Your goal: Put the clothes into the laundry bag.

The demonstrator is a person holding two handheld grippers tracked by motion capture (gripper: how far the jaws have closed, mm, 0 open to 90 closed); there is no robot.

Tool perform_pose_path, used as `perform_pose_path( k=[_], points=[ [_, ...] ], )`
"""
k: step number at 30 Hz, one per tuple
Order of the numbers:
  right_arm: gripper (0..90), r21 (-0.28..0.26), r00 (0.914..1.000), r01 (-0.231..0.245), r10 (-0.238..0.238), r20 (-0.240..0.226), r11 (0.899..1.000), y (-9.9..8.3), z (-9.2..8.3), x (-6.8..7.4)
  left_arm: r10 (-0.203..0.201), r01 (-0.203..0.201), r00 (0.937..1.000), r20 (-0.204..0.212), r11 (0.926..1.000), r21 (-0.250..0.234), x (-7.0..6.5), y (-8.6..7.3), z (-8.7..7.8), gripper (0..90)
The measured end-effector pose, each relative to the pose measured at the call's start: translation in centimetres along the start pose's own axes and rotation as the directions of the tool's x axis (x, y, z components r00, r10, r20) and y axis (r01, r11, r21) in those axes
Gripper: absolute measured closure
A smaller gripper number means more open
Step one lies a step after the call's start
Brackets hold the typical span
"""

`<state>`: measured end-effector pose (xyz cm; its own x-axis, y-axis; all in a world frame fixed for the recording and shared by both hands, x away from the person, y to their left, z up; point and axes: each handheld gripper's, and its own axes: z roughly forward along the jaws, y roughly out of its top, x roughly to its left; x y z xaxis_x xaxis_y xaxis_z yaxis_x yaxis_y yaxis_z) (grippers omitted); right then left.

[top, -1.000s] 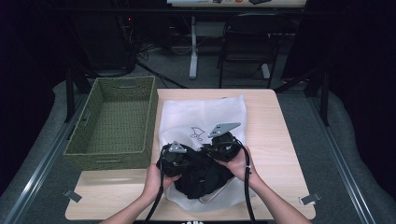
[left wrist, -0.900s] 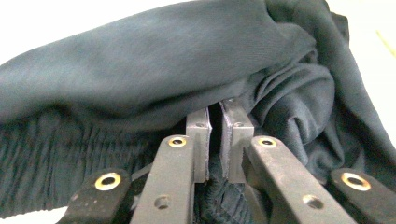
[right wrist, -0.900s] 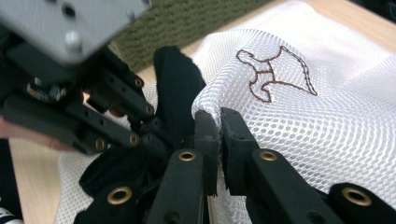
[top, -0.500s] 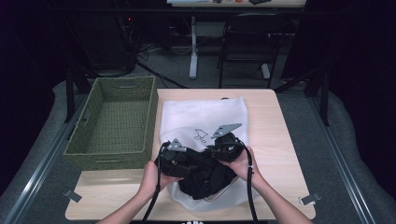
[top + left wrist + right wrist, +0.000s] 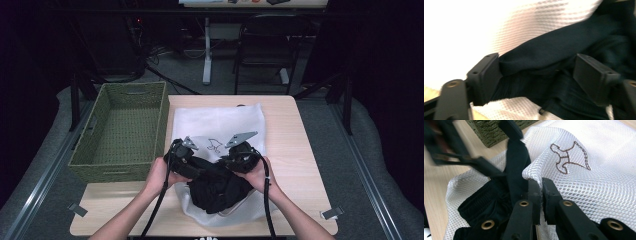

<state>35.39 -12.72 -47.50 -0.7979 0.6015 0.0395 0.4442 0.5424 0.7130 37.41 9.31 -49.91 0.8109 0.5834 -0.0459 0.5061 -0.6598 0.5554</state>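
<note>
One white mesh bag (image 5: 220, 125), one black garment (image 5: 217, 187) and one green woven basket (image 5: 122, 131) are present. The bag lies along the middle of the wooden surface (image 5: 295, 145), with its mouth toward the near edge, and the garment sits in that mouth. My left tongs (image 5: 536, 75) have just been opening; the jaws stand apart with garment fabric between them. My right tongs (image 5: 541, 192) are clamped on the bag's rim. The basket overhangs the left edge. The right side stays open. A dark room with a chair (image 5: 265, 50) lies behind.
</note>
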Motion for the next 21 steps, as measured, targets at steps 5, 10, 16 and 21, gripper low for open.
perform_pose_path(
  k=[5,10,16,21],
  points=[
    [86.4,0.003,1.0000,0.002,-0.002,-0.003,1.000,0.0,0.2,-0.1,0.008,-0.008,0.9997,0.024,0.9999,-0.006,0.4,-0.7,1.3,77.0],
    [86.5,-0.003,1.0000,-0.001,0.001,0.002,1.000,0.2,0.4,0.0,0.015,-0.011,0.9977,0.067,0.9982,-0.059,-0.5,-0.7,0.2,86.9],
    [86.6,-0.072,0.9998,-0.012,0.012,0.013,0.997,0.8,-0.2,0.4,0.040,-0.012,0.9848,0.169,0.9864,-0.164,-4.2,0.5,-0.8,86.9],
    [86.6,-0.123,0.9997,-0.025,0.025,-0.006,0.992,1.1,-1.2,0.7,0.021,0.001,0.9928,0.118,0.9838,-0.179,-4.9,1.0,1.9,86.0]
  ],
)
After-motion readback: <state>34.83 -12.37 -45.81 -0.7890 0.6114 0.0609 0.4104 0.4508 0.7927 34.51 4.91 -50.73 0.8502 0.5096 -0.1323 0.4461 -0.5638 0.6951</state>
